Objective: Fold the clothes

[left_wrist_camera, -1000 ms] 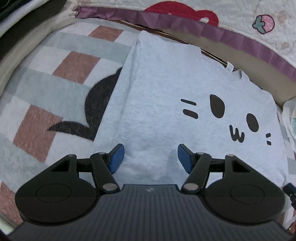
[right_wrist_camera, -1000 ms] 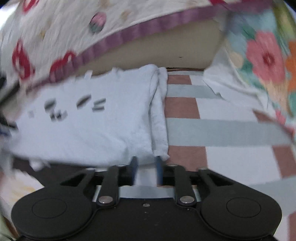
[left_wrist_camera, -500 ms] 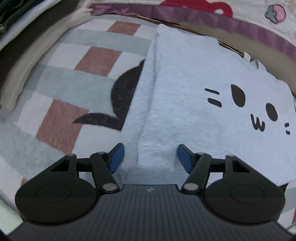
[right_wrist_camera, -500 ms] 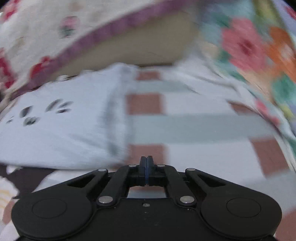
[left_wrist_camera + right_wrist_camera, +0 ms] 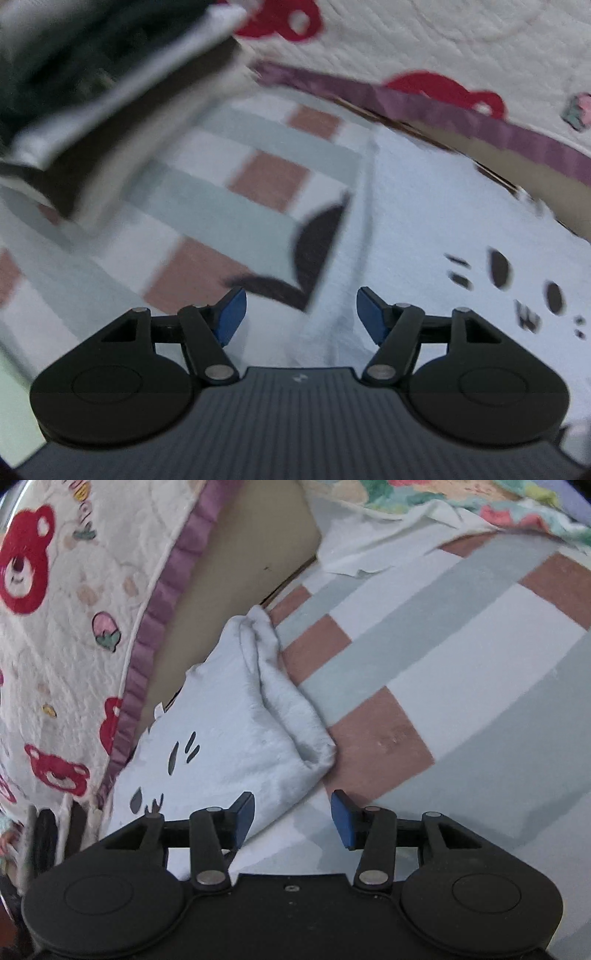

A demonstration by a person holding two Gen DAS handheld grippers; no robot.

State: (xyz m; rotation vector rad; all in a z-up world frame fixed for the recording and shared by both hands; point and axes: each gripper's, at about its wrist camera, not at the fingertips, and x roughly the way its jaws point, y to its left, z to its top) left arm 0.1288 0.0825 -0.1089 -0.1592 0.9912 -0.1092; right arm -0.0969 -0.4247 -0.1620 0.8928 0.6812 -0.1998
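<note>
Blue pads of right gripper opening, wide apart, nothing held; folded edge of pale grey T-shirt lies just ahead between them, not pinched. Left gripper jaws opening too, empty, over shirt's other edge. Shirt lies flat on checked blanket beside bear-print quilt. Cat-face print on shirt, small neck tag unreadable. No legible writing; left view blurred.
</note>
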